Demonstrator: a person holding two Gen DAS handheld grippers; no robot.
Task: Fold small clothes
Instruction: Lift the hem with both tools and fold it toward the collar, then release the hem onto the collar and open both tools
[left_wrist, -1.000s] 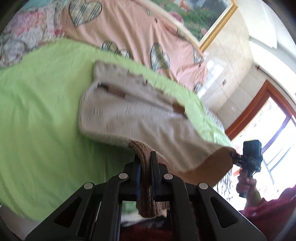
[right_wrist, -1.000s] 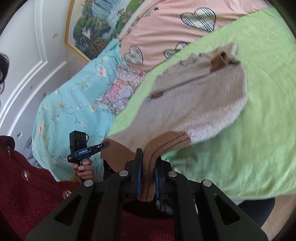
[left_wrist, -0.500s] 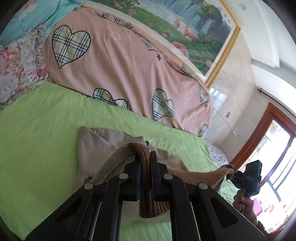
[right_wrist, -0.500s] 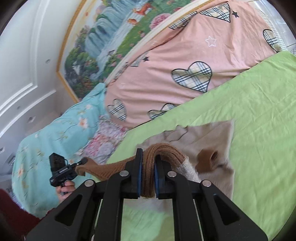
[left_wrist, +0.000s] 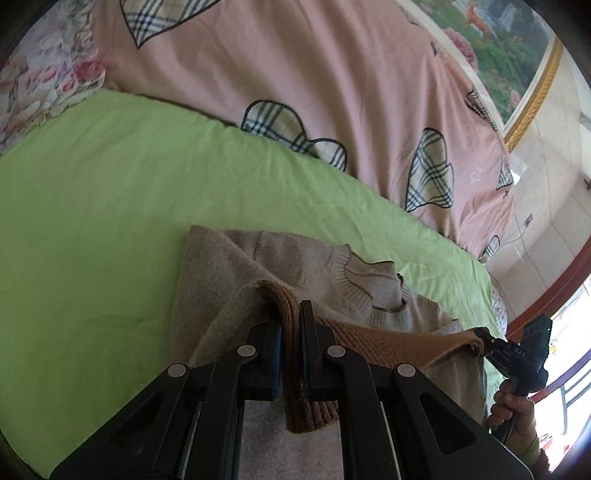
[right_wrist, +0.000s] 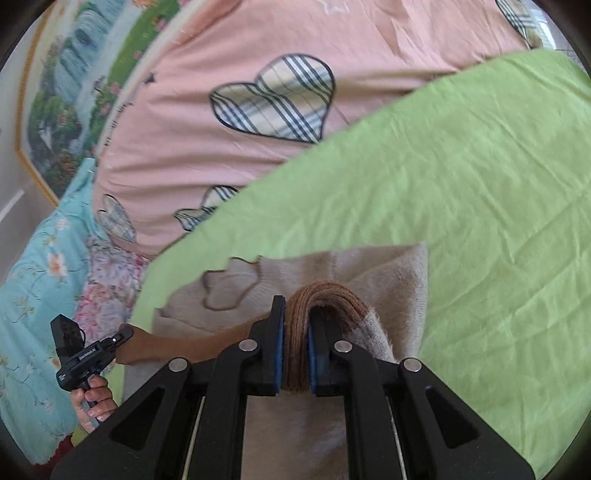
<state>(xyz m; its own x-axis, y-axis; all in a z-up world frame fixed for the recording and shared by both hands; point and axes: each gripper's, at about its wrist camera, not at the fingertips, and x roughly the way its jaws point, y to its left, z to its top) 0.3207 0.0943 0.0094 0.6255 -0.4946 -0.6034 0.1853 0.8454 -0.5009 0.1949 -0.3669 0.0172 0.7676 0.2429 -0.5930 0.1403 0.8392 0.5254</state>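
Note:
A small beige knitted sweater (left_wrist: 295, 266) with a brown ribbed hem lies on the green sheet (left_wrist: 110, 206), its neckline towards the far side. My left gripper (left_wrist: 291, 332) is shut on one corner of the brown hem (left_wrist: 388, 341), held above the sweater's upper part. In the right wrist view the sweater (right_wrist: 388, 273) shows the same way, and my right gripper (right_wrist: 296, 325) is shut on the other hem corner (right_wrist: 325, 295). The hem stretches taut between both grippers. Each view shows the other gripper at its edge, gripping the hem.
A pink quilt with plaid hearts (left_wrist: 295, 74) is heaped along the far side of the green sheet. Floral bedding (right_wrist: 44, 258) lies to the left. A framed landscape painting (right_wrist: 66, 92) hangs on the wall. A window and wooden door frame (left_wrist: 546, 295) stand to the right.
Both grippers have carried the brown hem forward over the sweater towards its neckline. The sweater's lower half now lies folded over its upper half. Both stayed shut.

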